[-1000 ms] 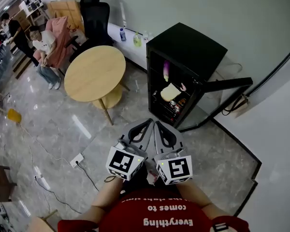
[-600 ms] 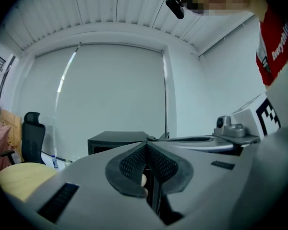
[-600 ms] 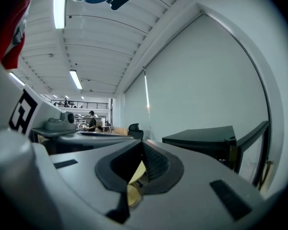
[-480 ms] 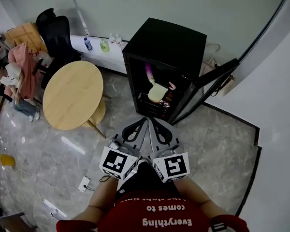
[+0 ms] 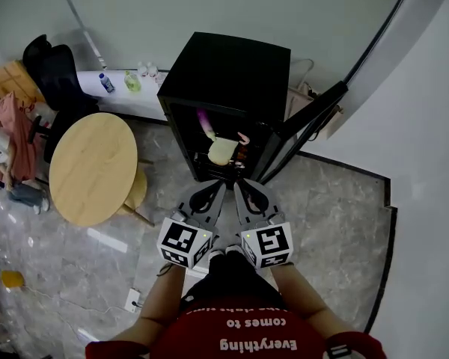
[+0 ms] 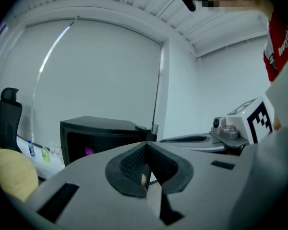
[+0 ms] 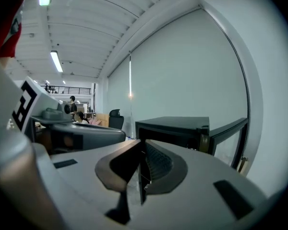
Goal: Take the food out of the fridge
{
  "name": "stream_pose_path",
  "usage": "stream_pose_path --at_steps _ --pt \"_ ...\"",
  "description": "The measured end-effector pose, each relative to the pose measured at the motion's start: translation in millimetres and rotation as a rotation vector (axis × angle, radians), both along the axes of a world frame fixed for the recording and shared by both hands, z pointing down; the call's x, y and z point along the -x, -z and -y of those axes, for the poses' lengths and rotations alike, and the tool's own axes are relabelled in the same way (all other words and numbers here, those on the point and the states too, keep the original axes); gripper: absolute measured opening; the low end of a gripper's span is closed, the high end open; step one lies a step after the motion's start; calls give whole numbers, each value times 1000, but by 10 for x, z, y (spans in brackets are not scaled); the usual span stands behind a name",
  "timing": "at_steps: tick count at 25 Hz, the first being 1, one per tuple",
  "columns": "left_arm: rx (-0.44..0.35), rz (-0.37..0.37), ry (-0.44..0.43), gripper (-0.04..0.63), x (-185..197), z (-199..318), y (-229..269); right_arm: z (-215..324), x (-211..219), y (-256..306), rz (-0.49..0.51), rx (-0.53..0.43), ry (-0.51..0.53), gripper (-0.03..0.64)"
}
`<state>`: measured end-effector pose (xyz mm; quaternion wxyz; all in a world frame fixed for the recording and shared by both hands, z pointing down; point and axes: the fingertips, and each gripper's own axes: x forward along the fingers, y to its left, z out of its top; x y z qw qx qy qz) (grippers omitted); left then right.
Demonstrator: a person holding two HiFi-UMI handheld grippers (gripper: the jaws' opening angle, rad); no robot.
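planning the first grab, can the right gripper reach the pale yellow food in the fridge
Probably yes: the fridge door stands open and nothing lies between the right gripper and the pale yellow food inside. The jaws are shut, so they must open first.

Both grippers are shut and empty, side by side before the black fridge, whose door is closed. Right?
No: the head view shows the fridge door swung open, with food visible inside. The rest holds: left gripper and right gripper are shut, empty, side by side before the fridge.
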<state>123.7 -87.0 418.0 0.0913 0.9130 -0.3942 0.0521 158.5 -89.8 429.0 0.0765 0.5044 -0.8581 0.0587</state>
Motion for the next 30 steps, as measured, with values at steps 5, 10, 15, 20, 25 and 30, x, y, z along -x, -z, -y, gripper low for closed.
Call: stream_pose_path --at_steps 5,10,15,20,25,30 --pt "22 34 7 6 -35 187 -149 446 -86 -375 -56 85 0 109" --pt "53 43 10 6 -18 249 -232 973 -194 -883 -142 185 -37 163" --pt "50 46 29 6 78 317 -253 1461 -306 -1411 -206 308 -106 175" --pt "81 57 60 6 216 374 -339 1732 -375 -1738 -275 404 -159 181" --pt "109 2 87 6 275 445 -311 1872 -351 -1840 -354 378 -183 181" --pt "104 -11 69 6 222 473 -283 1930 -417 -1971 -439 354 -289 181"
